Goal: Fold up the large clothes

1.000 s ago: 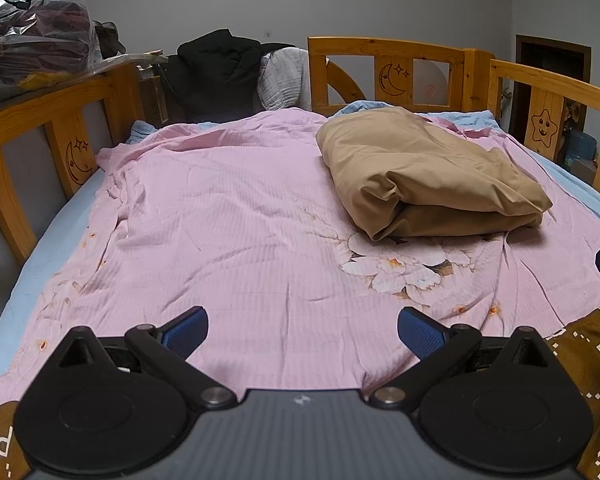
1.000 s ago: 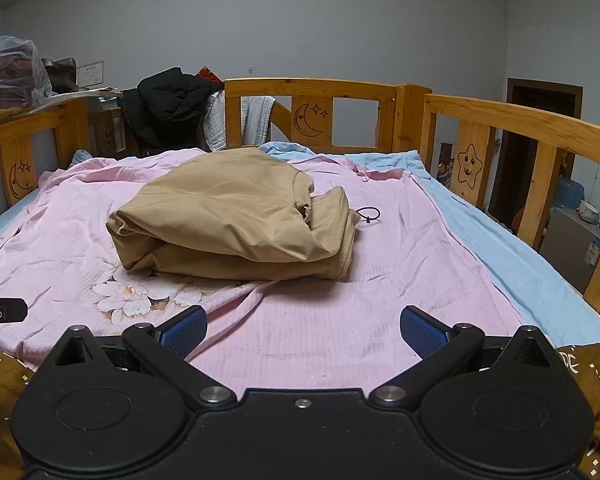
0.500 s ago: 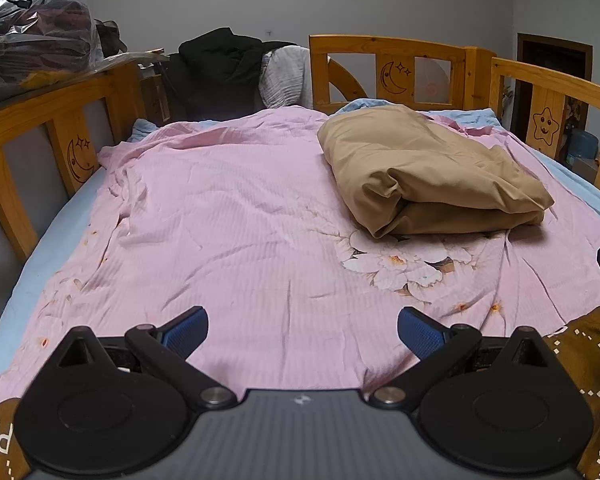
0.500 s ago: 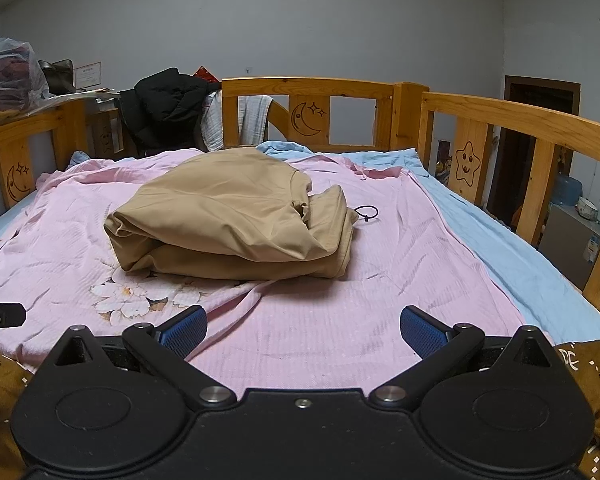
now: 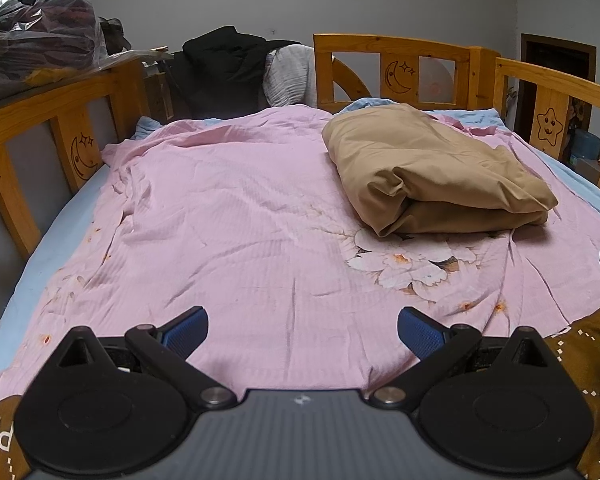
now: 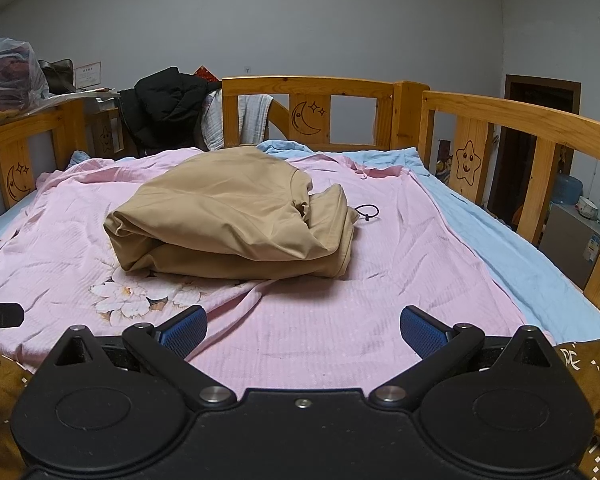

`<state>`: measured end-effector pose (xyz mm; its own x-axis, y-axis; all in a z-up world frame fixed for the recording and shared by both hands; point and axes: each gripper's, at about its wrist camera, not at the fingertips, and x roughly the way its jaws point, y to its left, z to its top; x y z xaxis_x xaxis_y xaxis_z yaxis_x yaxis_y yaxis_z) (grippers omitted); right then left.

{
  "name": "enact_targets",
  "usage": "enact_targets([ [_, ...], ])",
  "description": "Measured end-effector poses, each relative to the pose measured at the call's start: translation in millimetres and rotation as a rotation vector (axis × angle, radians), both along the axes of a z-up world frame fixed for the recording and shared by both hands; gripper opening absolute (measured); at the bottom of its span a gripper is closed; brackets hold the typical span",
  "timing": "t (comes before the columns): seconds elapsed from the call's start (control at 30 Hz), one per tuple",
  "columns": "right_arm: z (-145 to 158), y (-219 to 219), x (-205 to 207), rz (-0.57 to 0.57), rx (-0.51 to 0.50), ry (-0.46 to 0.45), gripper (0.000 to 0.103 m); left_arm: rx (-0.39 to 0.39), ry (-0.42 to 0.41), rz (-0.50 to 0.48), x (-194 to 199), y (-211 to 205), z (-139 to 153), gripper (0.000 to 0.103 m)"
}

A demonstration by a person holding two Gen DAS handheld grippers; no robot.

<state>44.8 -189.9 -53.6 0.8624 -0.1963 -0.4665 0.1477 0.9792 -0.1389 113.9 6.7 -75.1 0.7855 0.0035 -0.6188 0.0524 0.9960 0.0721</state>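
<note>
A tan garment [image 5: 432, 172] [image 6: 236, 216] lies folded into a thick bundle on the pink floral sheet [image 5: 228, 224] [image 6: 340, 304], toward the far right of the bed in the left wrist view and left of centre in the right wrist view. My left gripper [image 5: 302, 330] hovers open over the near edge of the sheet, well short of the bundle. My right gripper [image 6: 303, 328] is open too, just in front of the bundle, with nothing between its blue pads [image 6: 182, 330].
Wooden bed rails [image 6: 496, 116] [image 5: 32, 120] with moon and star carvings enclose the bed. A black jacket [image 6: 164, 108] and grey cloth hang over the headboard. A small black hair tie [image 6: 368, 213] lies right of the bundle. A brown printed blanket [image 5: 596, 356] lies along the near edge.
Both views have crept slightly: the tan bundle sits a little lower and closer in the right wrist view. Both grippers stay open and the garment has not moved.
</note>
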Motion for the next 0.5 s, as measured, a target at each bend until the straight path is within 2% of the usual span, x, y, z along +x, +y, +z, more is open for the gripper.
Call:
enact_targets([
  [0.5, -1.0, 0.6, 0.3, -0.006, 0.003, 0.003, 0.102, 0.003, 0.005, 0.001, 0.7, 0.8, -0.2, 0.102],
])
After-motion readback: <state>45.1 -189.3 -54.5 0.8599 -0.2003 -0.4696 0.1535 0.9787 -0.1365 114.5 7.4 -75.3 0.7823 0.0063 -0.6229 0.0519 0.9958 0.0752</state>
